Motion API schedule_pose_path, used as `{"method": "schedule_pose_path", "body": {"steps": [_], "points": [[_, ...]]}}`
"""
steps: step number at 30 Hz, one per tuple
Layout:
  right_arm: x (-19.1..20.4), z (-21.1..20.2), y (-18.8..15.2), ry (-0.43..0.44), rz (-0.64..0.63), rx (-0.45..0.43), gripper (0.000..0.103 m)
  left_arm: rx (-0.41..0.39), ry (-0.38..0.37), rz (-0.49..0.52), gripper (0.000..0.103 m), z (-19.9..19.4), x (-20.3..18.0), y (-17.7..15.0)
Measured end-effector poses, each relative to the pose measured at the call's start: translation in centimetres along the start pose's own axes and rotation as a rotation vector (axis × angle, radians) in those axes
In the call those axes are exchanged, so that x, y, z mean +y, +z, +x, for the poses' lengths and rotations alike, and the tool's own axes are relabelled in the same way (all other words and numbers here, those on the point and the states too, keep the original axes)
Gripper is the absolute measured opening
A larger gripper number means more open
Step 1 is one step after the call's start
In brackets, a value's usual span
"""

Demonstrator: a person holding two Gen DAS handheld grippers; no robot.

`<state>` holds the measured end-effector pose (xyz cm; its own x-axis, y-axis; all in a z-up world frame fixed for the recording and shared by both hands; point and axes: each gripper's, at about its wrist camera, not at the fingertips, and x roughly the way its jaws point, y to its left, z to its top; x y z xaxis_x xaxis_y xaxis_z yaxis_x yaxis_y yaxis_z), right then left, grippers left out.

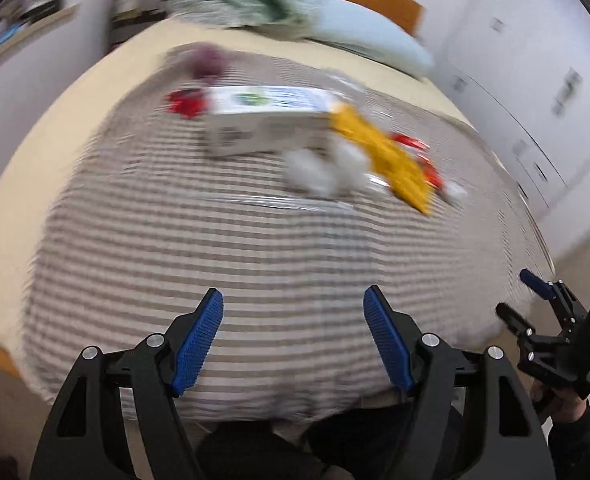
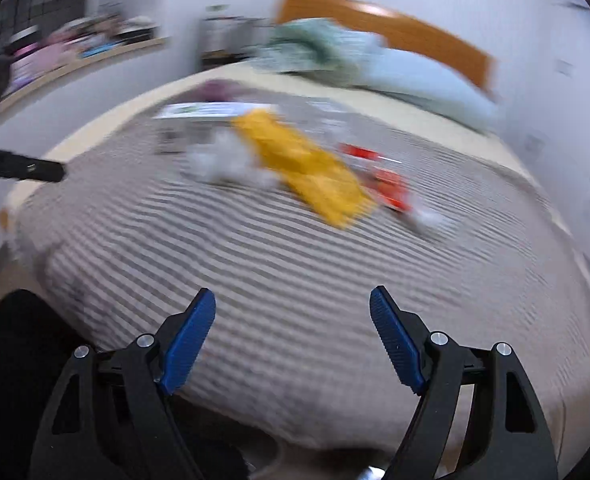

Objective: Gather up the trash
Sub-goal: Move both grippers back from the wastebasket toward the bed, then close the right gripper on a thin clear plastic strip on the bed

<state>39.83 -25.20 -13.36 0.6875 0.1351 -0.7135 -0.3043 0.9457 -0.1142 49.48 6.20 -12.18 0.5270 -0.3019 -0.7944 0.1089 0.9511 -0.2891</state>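
Trash lies bunched mid-bed on the striped blanket [image 1: 255, 264], well ahead of both tools — a white box [image 1: 263, 124], a yellow wrapper [image 2: 307, 172], white crumpled tissue [image 1: 323, 172] and red wrappers [image 2: 387, 184]. The left gripper [image 1: 294, 340] and right gripper [image 2: 293, 340] both hover over the near edge with jaws spread and nothing between them. Overlap is the likely risk: pinching the yellow wrapper could drag the tissue or snag soft blanket — and both views are blurred, so aim may drift.
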Motion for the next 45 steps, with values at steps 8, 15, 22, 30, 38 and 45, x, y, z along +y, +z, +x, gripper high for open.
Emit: {"method": "schedule_pose_path", "body": {"steps": [8,15,22,30,38,45], "points": [[6.4,13.5,9.1,0.275,-0.277,0.068,0.052,-0.035,0.085,-0.106,0.070,-0.8,5.5,-0.2],[7.3,19.0,10.6,0.364,-0.366,0.132,0.035,-0.016,0.129,-0.147,0.070,0.5,8.3,0.2],[6.2,13.9,8.2,0.379,-0.300,0.062,0.005,-0.007,0.127,-0.114,0.070,1.5,7.5,0.9],[-1.0,3.5,2.0,0.237,0.003,-0.038,0.005,0.038,0.035,-0.074,0.070,5.2,3.3,2.0],[-8.1,-0.5,-1.8,0.049,0.245,-0.094,0.005,-0.026,-0.172,-0.093,0.069,10.6,-4.4,8.9],[-10.2,-0.8,-3.8,0.029,0.297,-0.090,0.005,0.097,-0.120,-0.121,0.029,17.9,-7.9,14.2]]}}
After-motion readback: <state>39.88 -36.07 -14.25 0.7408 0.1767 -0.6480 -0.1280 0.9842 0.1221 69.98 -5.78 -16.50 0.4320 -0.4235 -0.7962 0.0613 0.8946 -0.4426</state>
